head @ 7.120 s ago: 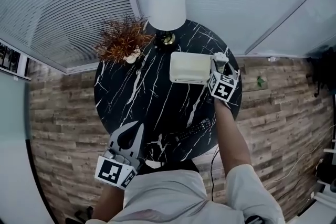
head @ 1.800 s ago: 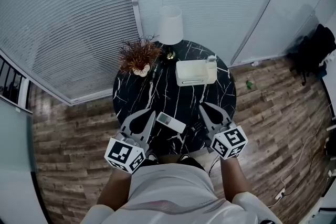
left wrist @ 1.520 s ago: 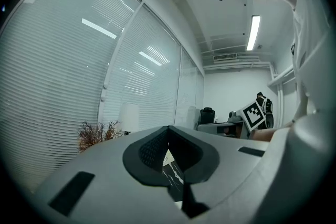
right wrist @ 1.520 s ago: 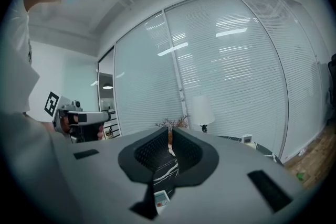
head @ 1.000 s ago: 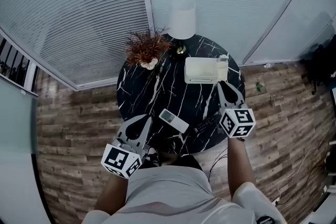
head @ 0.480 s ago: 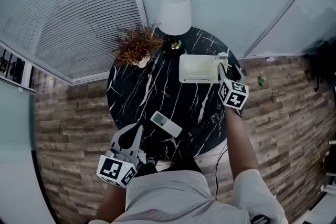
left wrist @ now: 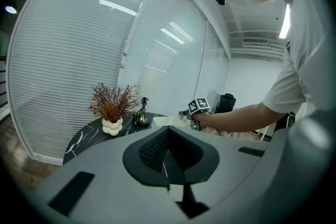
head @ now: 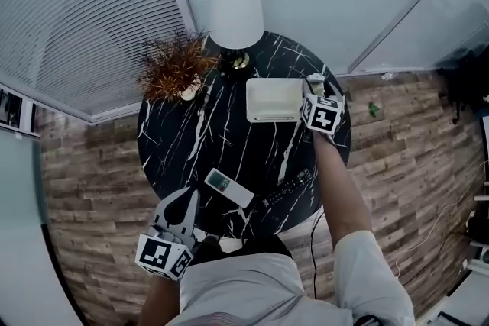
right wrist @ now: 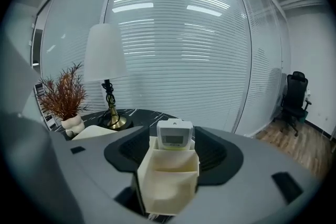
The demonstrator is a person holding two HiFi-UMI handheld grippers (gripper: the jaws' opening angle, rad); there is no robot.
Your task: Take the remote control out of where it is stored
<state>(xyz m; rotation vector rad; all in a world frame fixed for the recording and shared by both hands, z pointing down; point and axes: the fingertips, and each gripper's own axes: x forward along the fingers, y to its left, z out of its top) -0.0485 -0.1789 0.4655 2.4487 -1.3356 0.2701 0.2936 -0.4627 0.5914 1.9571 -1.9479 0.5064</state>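
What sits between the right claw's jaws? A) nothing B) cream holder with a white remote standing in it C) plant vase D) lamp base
B: the right gripper view shows the cream holder, white remote upright in its far compartment, between the jaws of the right claw, which have just been opening and do not press it.

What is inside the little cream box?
A white remote stands upright in the cream box, in its back pocket; the front pockets look empty. The remote's lower part is hidden behind the pocket wall.
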